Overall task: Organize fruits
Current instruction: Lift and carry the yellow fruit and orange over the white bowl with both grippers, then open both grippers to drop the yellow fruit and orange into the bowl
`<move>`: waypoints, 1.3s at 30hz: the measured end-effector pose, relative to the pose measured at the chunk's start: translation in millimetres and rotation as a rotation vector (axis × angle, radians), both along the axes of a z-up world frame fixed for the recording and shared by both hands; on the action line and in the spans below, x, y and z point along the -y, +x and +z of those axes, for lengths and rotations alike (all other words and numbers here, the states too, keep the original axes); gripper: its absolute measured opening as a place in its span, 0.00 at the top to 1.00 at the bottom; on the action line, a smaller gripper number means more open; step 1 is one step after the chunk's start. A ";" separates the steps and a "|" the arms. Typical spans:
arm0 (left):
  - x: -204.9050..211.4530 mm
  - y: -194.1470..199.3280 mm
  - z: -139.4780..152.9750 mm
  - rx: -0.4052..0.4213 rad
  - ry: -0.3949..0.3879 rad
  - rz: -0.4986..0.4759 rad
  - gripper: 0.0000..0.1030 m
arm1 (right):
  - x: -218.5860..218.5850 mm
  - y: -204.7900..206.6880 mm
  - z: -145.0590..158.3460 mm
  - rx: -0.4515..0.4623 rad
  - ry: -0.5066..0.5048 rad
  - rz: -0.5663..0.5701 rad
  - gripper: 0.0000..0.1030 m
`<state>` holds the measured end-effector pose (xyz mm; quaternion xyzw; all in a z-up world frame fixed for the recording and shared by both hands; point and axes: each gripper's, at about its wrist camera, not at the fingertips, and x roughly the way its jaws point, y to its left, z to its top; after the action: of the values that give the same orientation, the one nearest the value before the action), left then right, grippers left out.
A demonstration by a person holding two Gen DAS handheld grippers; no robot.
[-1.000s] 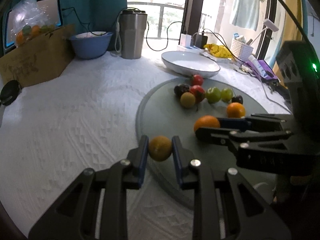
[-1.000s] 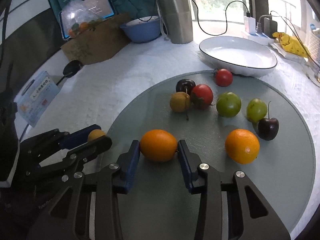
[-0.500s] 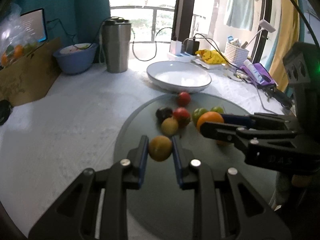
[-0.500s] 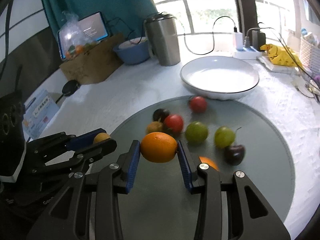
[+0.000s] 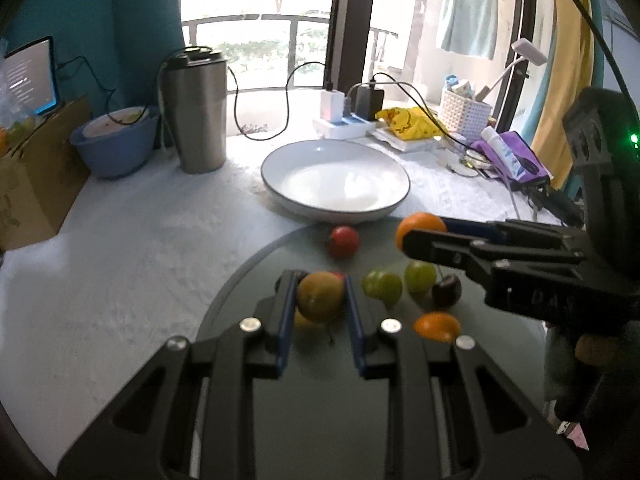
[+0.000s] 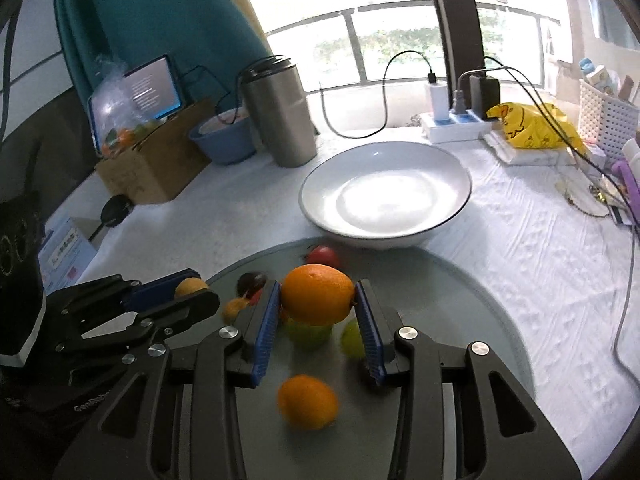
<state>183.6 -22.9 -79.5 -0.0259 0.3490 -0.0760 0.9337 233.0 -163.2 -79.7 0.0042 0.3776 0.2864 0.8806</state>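
Here both grippers carry fruit above the round grey mat [image 6: 460,300].
The left gripper [image 5: 321,298] clamps a yellow-brown fruit [image 5: 320,296]; the right gripper [image 6: 317,298] clamps an orange [image 6: 318,294], near the white bowl [image 6: 386,196].
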 end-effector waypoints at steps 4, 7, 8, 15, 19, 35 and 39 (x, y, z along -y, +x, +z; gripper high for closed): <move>0.9 14.4 3.1 0.006 -0.003 -0.009 0.76 | 5.8 13.3 1.1 0.010 -0.003 -0.012 0.60; 2.2 27.9 5.1 0.009 -0.006 -0.022 0.76 | 8.3 23.1 2.3 0.019 -0.007 -0.018 0.60; 2.1 32.7 5.0 0.006 -0.011 -0.025 0.76 | 8.7 27.5 2.9 0.023 -0.009 -0.020 0.60; 3.1 67.7 5.4 -0.007 -0.038 -0.042 0.76 | 7.8 56.6 0.5 0.026 -0.031 -0.030 0.60; 5.0 86.2 3.1 -0.025 -0.042 -0.041 0.76 | 5.6 72.4 -3.5 0.020 -0.044 -0.034 0.60; 4.3 137.7 -15.1 -0.121 -0.049 -0.028 0.75 | -7.1 112.0 -26.8 -0.023 -0.081 -0.025 0.60; 4.8 142.3 -17.3 -0.133 -0.060 -0.027 0.75 | -6.5 113.9 -27.4 -0.028 -0.084 -0.035 0.58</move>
<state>325.9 -27.8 -96.8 -0.0543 0.4080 -0.0970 0.9062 347.0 -156.7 -107.0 -0.0224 0.4013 0.2548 0.8795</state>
